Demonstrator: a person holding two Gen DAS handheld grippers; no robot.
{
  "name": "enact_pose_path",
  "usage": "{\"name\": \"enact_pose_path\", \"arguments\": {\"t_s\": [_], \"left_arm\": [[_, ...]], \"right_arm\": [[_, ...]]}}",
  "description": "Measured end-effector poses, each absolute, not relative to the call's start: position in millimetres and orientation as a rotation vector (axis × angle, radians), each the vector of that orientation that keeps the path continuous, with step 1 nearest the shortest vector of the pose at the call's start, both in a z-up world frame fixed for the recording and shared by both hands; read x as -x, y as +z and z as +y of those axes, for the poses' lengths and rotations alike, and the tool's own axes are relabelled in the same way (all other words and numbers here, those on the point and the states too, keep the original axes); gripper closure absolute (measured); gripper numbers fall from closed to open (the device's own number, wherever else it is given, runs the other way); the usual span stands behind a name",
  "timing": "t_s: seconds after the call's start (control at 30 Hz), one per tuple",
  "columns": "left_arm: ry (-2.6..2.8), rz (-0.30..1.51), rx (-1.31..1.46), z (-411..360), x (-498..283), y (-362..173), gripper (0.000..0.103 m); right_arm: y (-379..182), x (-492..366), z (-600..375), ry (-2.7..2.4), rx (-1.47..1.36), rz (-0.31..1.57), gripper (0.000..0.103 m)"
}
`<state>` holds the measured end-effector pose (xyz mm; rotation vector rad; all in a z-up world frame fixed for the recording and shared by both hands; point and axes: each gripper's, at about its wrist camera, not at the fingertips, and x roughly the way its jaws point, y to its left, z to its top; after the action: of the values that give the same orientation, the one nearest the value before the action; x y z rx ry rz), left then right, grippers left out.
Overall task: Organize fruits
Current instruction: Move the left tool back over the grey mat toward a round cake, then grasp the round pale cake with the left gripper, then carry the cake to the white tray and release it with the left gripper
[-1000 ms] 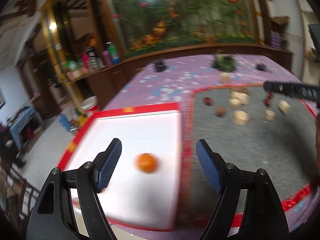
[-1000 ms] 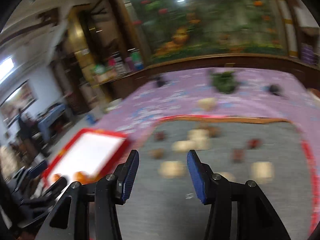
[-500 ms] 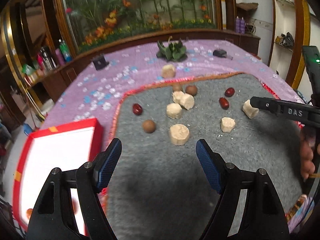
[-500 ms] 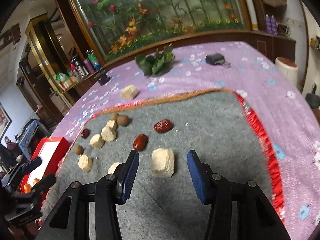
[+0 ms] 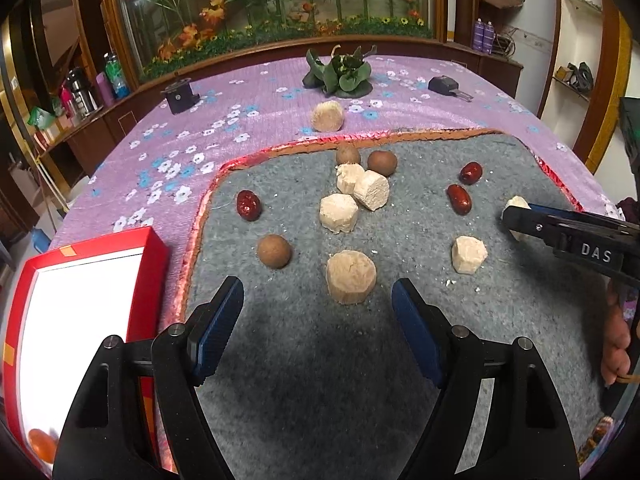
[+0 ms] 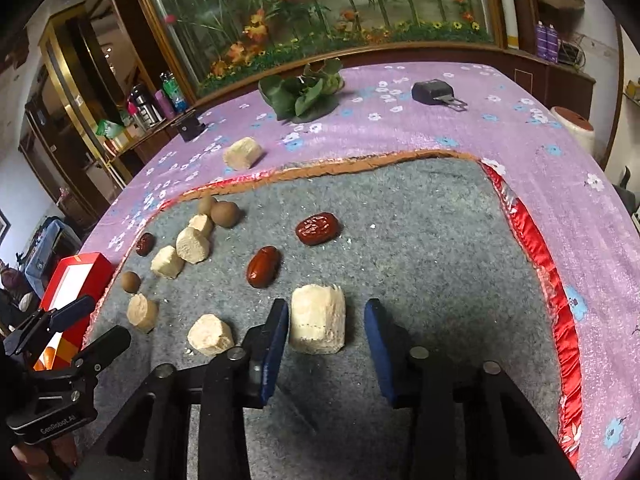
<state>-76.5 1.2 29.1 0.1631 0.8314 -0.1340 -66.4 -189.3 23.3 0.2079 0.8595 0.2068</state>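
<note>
Dim indoor light from overhead; soft shadows fall just ahead of the fingers [image 5: 218,322] on the mat [image 5: 320,380]. Sharp focus, strong fisheye bending, dark corners.

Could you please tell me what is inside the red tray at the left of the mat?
One orange fruit lies in the red tray near its close end, on the white floor. The left gripper hides part of the tray, so more could be there.

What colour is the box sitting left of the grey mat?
The box has red walls and a white inside, clearest in the left wrist view.
</note>
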Motion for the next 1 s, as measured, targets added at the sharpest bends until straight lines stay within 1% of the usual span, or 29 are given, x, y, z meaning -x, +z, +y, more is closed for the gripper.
{"name": "enact_pose_path", "arguments": {"t_s": [0.1,0.2,0.33,0.4,0.43,0.6,0.63,0.67,0.77,1.0], "left_arm": [[-0.125,0.851,-0.165,-0.3,69.5,25.5,0.027],[-0.130,0.887,-0.164,-3.0,62.1,20.4,0.032],[-0.154,0.927,-0.170,-7.6,53.7,14.5,0.048],[-0.169,0.938,-0.160,-7.6,51.0,13.6,0.053],[-0.176,0.942,-0.148,-6.6,50.0,13.7,0.057],[-0.189,0.942,-0.106,-1.0,51.7,16.0,0.068],[-0.192,0.935,-0.105,-1.7,54.1,17.5,0.073],[-0.199,0.930,-0.101,-2.0,55.7,19.0,0.074],[-0.193,0.905,-0.105,-2.8,67.0,27.5,0.074],[-0.149,0.784,-0.109,13.4,110.1,59.2,0.074]], "right_arm": [[23.1,66.4,-188.2,0.217,-0.204,0.862,0.070],[23.1,66.5,-186.5,0.220,-0.195,0.864,0.070],[23.0,66.1,-185.4,0.226,-0.193,0.866,0.072],[22.7,66.2,-184.2,0.235,-0.189,0.866,0.075],[22.7,66.1,-183.3,0.240,-0.187,0.867,0.076],[22.9,66.2,-185.3,0.251,-0.205,0.864,0.076],[23.3,65.5,-185.9,0.250,-0.209,0.862,0.076],[23.8,65.8,-186.0,0.250,-0.210,0.858,0.076],[25.8,67.1,-186.8,0.248,-0.214,0.841,0.076],[37.7,75.6,-189.8,0.226,-0.218,0.751,0.076]]}}
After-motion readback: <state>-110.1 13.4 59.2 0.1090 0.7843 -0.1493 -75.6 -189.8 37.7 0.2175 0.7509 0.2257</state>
